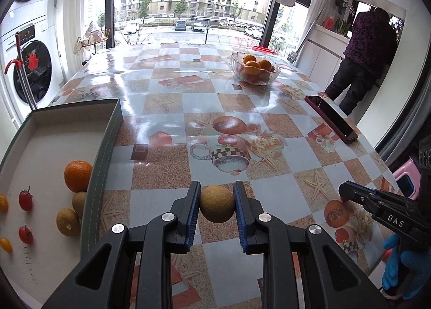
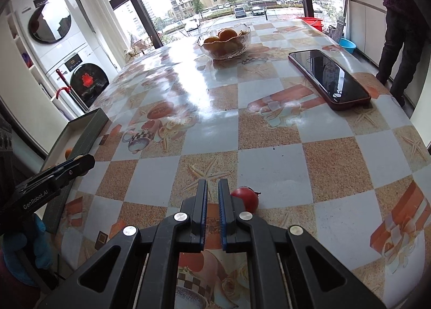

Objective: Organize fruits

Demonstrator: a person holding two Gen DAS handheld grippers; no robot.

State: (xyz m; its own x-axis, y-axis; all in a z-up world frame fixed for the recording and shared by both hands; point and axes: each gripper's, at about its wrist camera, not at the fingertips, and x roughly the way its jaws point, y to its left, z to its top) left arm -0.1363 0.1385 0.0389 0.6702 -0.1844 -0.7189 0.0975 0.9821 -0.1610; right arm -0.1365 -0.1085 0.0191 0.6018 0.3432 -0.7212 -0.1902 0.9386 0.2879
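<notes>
Kiwi was pinched in the left gripper jaws, above the tabletop, just right of the tray; tray lay to its left, so left hand was nearer. Right gripper jaws were pressed together, empty; tomato sat just beside them, right.

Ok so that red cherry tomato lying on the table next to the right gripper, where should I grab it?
Grip the cherry tomato across its round middle, coming from above and shifting right, since it lies outside the shut right gripper. Avoid its stem end, pointing right.
</notes>
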